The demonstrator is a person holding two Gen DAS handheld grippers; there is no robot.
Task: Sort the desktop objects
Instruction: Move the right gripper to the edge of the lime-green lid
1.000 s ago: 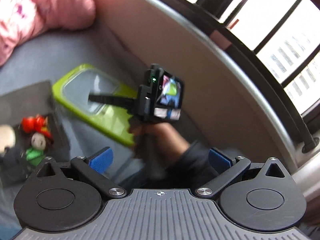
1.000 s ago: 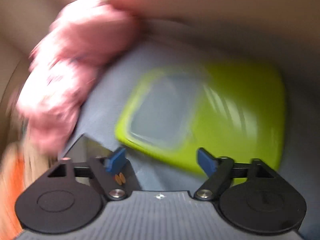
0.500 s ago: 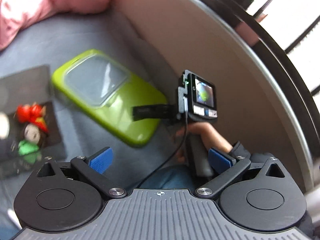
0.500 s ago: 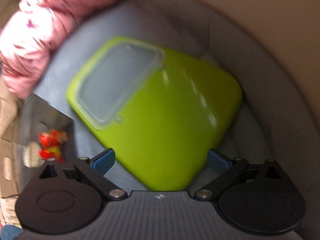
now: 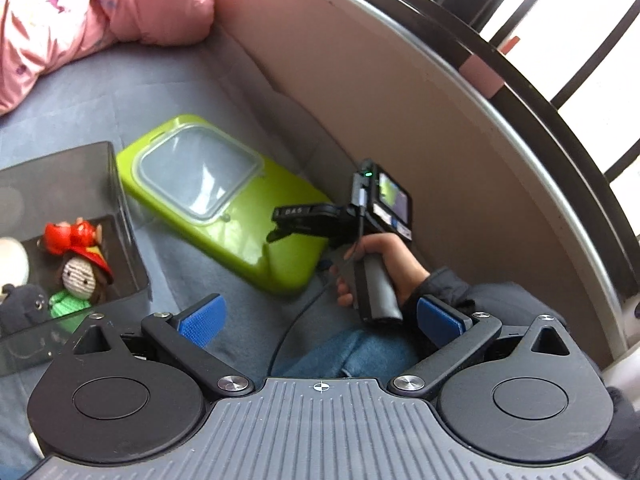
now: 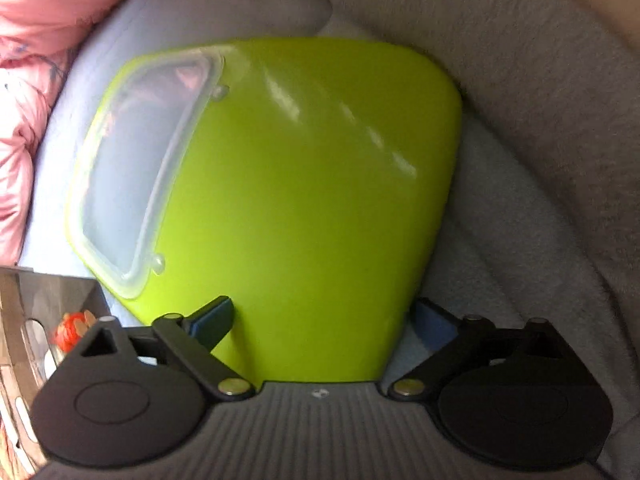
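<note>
On my feed, a grey cloth surface [image 5: 132, 92] runs up against a curved beige wall [image 5: 400, 100] on the right side of the left wrist view, with a pink quilt [image 5: 80, 8] bunched at the far edge; open cloth lies between the quilt and the things below it. The lime-green case [image 5: 248, 236] with a clear window [image 5: 200, 176] lies flat on the cloth, its long axis running from upper left to lower right in that view, window end toward the quilt and plain end toward the person. It sits close to the wall fold on one side and just beside a dark transparent box [image 5: 116, 184] on the other, leaving little room along either flank. The box holds a crocheted doll [image 5: 78, 276] with a red hat, along with a dark soft toy [image 5: 20, 304].

My right gripper [image 6: 320, 320], held in a hand [image 5: 384, 264] with a dark sleeve, reaches over the plain end of the case; its fingers stand wide apart at the case's near corners, nothing clamped, and I cannot tell whether either touches. My left gripper [image 5: 318, 316] hangs above the cloth, fingers spread wide and holding nothing
</note>
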